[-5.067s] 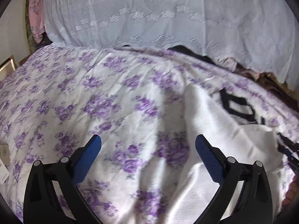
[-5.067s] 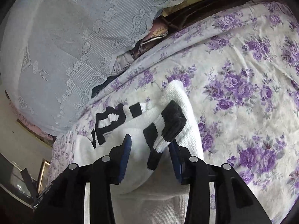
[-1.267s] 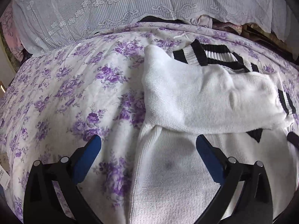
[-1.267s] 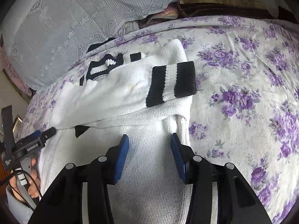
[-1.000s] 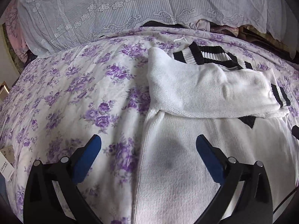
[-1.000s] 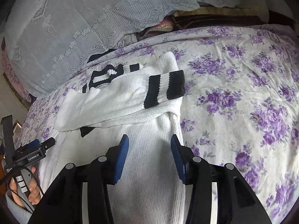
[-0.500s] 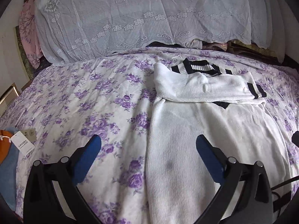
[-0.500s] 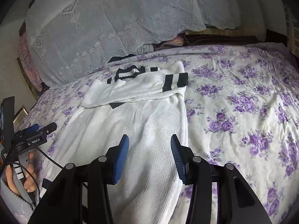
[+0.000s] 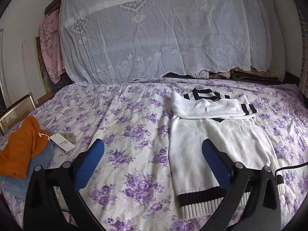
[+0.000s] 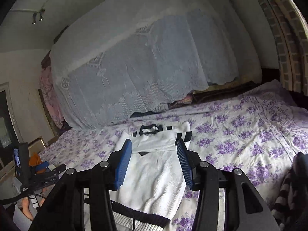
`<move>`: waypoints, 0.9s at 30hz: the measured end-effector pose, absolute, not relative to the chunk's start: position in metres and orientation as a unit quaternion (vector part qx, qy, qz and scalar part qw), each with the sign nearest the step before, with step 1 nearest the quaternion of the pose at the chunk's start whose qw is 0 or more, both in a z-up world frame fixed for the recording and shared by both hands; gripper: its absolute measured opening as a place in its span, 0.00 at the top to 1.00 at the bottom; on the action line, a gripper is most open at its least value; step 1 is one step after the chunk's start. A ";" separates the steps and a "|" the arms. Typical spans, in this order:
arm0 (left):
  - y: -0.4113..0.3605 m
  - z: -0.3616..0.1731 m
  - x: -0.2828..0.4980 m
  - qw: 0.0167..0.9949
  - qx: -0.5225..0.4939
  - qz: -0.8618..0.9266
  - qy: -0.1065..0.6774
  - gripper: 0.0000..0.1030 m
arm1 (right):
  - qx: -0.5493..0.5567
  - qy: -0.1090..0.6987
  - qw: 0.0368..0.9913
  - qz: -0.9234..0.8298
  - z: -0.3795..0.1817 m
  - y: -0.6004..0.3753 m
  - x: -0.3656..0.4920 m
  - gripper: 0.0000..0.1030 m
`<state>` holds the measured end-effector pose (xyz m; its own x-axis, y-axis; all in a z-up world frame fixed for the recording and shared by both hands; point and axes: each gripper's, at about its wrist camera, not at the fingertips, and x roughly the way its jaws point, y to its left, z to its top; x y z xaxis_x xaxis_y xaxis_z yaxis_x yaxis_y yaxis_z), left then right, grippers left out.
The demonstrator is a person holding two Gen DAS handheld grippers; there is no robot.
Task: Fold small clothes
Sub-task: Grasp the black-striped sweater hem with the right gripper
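Now both units have pulled back from the white sweater (image 9: 217,134), which lies flat on the bed (image 9: 125,115), sleeves crossed over its chest. Left hand-held gripper (image 9: 152,152) gapes wide, empty; right hand-held gripper (image 10: 154,159) moderately apart, empty. Sleeve step looks finished; hem fold presumably next.

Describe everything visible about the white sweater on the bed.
The white sweater is a ribbed knit with black stripes at the collar, cuff and hem band. It lies flat on the purple floral bedsheet, collar toward the lace-covered pile, hem nearest the cameras. One sleeve is folded across the chest, its striped cuff at the right edge. Neither gripper touches it.
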<state>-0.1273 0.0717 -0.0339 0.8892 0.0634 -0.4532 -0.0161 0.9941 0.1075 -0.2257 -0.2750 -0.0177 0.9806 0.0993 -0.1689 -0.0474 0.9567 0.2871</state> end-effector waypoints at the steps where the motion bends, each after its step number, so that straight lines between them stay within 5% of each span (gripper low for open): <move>1: 0.072 -0.028 -0.133 0.972 0.050 0.021 0.227 0.04 | 0.143 0.076 0.986 0.039 -0.010 -0.278 -0.234 0.50; 9: 0.070 -0.011 -0.146 0.974 0.041 0.010 0.221 0.04 | 0.114 0.014 0.993 0.004 0.001 -0.282 -0.263 0.37; 13: 0.068 -0.021 -0.138 0.971 0.045 0.010 0.234 0.04 | 0.123 -0.004 0.992 -0.028 -0.012 -0.283 -0.247 0.18; 24: 0.074 -0.098 -0.096 0.933 0.037 -0.020 0.358 0.04 | 0.106 0.257 0.960 0.042 -0.108 -0.226 -0.150 0.13; 27: 0.076 -0.113 -0.089 0.923 0.023 -0.047 0.382 0.04 | 0.133 0.271 0.952 0.052 -0.119 -0.238 -0.150 0.29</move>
